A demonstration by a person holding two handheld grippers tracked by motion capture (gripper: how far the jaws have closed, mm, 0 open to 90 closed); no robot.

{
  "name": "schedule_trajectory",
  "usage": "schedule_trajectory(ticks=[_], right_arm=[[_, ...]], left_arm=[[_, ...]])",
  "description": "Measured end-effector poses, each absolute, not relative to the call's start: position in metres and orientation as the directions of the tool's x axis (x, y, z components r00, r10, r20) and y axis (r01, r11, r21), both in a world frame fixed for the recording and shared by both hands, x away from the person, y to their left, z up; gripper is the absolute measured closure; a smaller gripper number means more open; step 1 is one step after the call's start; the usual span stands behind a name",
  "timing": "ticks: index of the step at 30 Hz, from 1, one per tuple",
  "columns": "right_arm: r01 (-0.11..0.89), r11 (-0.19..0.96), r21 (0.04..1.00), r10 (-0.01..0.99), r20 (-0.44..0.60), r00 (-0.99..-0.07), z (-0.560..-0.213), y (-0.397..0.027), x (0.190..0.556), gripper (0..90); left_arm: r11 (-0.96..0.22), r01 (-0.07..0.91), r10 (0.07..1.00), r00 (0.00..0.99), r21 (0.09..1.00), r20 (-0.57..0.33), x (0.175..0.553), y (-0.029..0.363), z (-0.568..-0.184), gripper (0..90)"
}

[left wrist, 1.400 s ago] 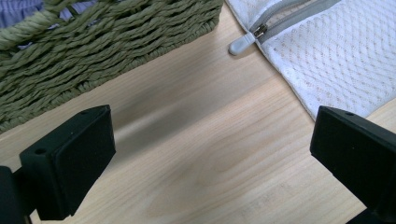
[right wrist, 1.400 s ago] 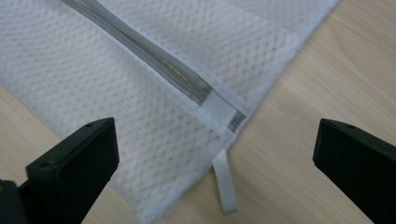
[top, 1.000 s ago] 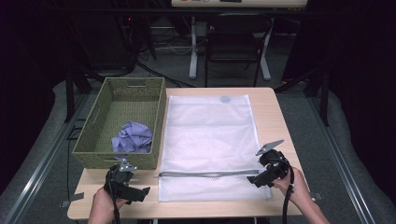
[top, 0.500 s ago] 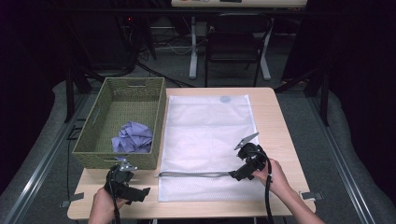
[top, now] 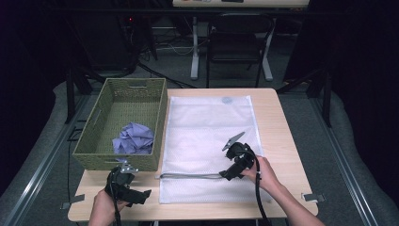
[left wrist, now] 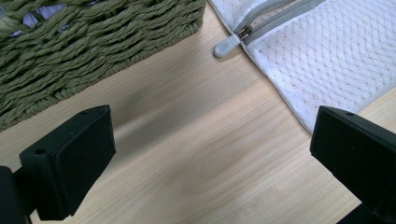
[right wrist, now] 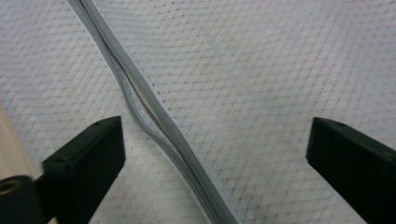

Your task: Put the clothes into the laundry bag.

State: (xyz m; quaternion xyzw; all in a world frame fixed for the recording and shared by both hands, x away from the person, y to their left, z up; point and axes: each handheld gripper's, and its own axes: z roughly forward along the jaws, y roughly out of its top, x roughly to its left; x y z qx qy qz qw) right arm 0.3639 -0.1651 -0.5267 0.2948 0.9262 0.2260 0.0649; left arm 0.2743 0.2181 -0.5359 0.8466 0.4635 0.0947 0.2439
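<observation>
A white mesh bag (top: 209, 136) lies flat on the wooden table (top: 278, 141), its grey zipper (top: 188, 176) running across near the front. My right gripper (top: 225, 175) hovers over that zipper, open; its jaws have just been closing slightly. In the right gripper view the zipper (right wrist: 156, 119), gaping a little, passes between the jaws of the right gripper (right wrist: 215, 158) without being touched. My left gripper (top: 142, 194) is open over bare wood at the front left. The left gripper view shows the left gripper (left wrist: 210, 154) wide apart, with the zipper pull (left wrist: 226, 45) beyond it.
A green woven basket (top: 101, 136) stands left of the bag and holds a crumpled purple cloth (top: 134, 138). Its wall (left wrist: 93, 51) is close ahead of the left gripper. A chair and desk legs stand on the floor behind the table.
My right gripper has moved left from the bag's right edge, along the zipper, to over the bag's middle. The left gripper has stayed put.
</observation>
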Motion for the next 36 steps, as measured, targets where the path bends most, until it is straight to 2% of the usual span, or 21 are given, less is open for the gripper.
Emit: schedule_trajectory(ticks=[3,6,13,27,31,36], right_arm=[[0.523,0.731,0.438,0.577,0.012,-0.817,-0.534,-0.155,0.366,14.1],[0.522,0.737,0.429,0.574,0.011,-0.819,-0.536,-0.15,0.368,14.9],[0.5,0.762,0.411,0.556,-0.02,-0.831,-0.544,-0.133,0.37,27.4],[0.458,0.805,0.378,0.512,-0.053,-0.857,-0.551,-0.119,0.363,44.6],[0.449,0.806,0.384,0.498,-0.032,-0.867,-0.553,-0.119,0.363,47.4],[0.449,0.805,0.387,0.495,-0.023,-0.868,-0.554,-0.121,0.365,46.3]], left_arm=[[-0.448,0.741,0.833,0.549,0.499,-0.066,0.274,0.219,-0.537,0.1],[-0.45,0.743,0.832,0.55,0.495,-0.069,0.275,0.219,-0.537,0.1],[-0.451,0.749,0.832,0.55,0.485,-0.076,0.275,0.218,-0.539,0.1],[-0.456,0.745,0.83,0.553,0.486,-0.068,0.274,0.218,-0.538,0.1],[-0.456,0.746,0.831,0.553,0.485,-0.069,0.274,0.218,-0.538,0.1],[-0.46,0.744,0.827,0.557,0.484,-0.07,0.273,0.218,-0.538,0.1]])
